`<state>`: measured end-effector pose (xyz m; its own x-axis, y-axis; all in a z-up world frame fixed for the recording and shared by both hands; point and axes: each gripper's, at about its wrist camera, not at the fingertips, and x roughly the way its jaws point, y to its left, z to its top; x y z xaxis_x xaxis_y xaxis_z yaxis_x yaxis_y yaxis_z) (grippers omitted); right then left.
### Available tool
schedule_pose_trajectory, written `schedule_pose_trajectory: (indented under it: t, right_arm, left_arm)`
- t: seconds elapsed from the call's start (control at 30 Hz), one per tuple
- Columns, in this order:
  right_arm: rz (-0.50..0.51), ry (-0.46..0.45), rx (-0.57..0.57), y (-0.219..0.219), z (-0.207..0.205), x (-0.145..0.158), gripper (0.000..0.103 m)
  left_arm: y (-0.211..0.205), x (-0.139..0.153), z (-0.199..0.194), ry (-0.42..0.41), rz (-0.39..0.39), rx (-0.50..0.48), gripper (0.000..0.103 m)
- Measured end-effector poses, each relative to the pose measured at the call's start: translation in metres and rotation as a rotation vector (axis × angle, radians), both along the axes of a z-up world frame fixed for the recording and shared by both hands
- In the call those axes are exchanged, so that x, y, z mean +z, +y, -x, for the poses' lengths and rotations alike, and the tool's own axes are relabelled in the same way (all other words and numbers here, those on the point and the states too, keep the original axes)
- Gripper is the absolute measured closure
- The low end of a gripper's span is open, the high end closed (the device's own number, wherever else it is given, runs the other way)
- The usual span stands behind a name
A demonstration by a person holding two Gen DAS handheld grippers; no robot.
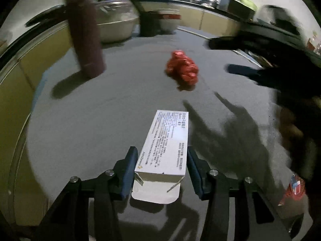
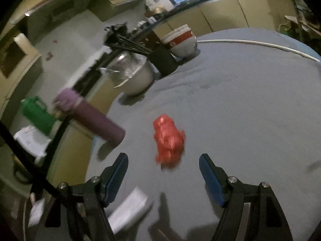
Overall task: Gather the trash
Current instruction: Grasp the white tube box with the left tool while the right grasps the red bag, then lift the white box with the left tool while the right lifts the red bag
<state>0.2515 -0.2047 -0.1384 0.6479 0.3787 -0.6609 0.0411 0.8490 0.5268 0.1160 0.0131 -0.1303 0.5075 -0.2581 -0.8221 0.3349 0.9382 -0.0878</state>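
A white printed medicine box (image 1: 165, 142) lies lengthwise on the grey table (image 1: 84, 124), its end flap open towards me. My left gripper (image 1: 161, 160) has a blue pad against each long side of it, shut on the box. Beyond it lies a crumpled red plastic bag (image 1: 182, 68). My right gripper (image 1: 226, 57) shows as a dark blur at the right. In the right wrist view my right gripper (image 2: 162, 156) stands open just short of the red bag (image 2: 168, 136), nothing between its fingers. The white box (image 2: 128, 208) is a blur at lower left.
A purple flask (image 1: 85, 38) (image 2: 90, 118) stands at the table's left edge. Behind it are a metal bowl (image 2: 136, 76), a black utensil holder (image 2: 164, 60) and stacked bowls (image 2: 180, 38). A white cable (image 2: 250, 43) runs across the far side. A green container (image 2: 36, 112) sits on the floor.
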Motion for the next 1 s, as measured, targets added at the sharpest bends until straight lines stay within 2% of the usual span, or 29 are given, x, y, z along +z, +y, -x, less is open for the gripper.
schedule_pose_trajectory:
  t: [0.1,0.13,0.17,0.2,0.23,0.3,0.4,0.57,0.77,0.9,1.0]
  right_arm:
    - [0.056,0.057,-0.01,0.019,-0.036,-0.021,0.027]
    - [0.067,0.07,-0.009,0.02,-0.041,-0.025,0.031]
    - [0.098,0.089,-0.007,0.024,-0.048,-0.032,0.04]
    - [0.126,0.111,0.013,0.028,-0.052,-0.038,0.055]
    - [0.137,0.104,0.017,0.027,-0.049,-0.038,0.055]
    - [0.177,0.086,0.015,0.026,-0.036,-0.033,0.056]
    - [0.146,0.049,0.022,0.013,-0.008,-0.022,0.056]
    - [0.097,0.037,0.034,-0.017,0.069,-0.011,0.056]
    - [0.094,0.036,0.023,-0.038,0.154,-0.01,0.056]
    - [0.139,0.044,0.007,-0.034,0.184,-0.018,0.056]
    - [0.127,0.077,-0.009,-0.033,0.185,-0.031,0.055]
  left_arm:
    - [0.014,0.009,0.005,-0.024,-0.002,0.04,0.055]
    - [0.017,0.011,0.005,-0.029,-0.001,0.05,0.055]
    - [0.018,0.012,0.007,-0.033,-0.003,0.056,0.055]
    - [0.018,0.014,0.007,-0.041,-0.005,0.057,0.055]
    - [0.017,0.014,0.006,-0.045,-0.006,0.054,0.056]
    - [0.015,0.012,0.003,-0.039,-0.01,0.05,0.056]
    - [0.015,0.002,-0.004,-0.007,0.013,0.044,0.055]
    - [0.016,-0.022,-0.005,0.09,0.049,0.013,0.055]
    - [0.025,-0.022,0.004,0.094,0.073,0.04,0.037]
    - [0.023,-0.019,-0.006,0.084,0.028,0.089,0.032]
    - [0.02,-0.026,-0.022,0.136,0.04,0.097,0.032]
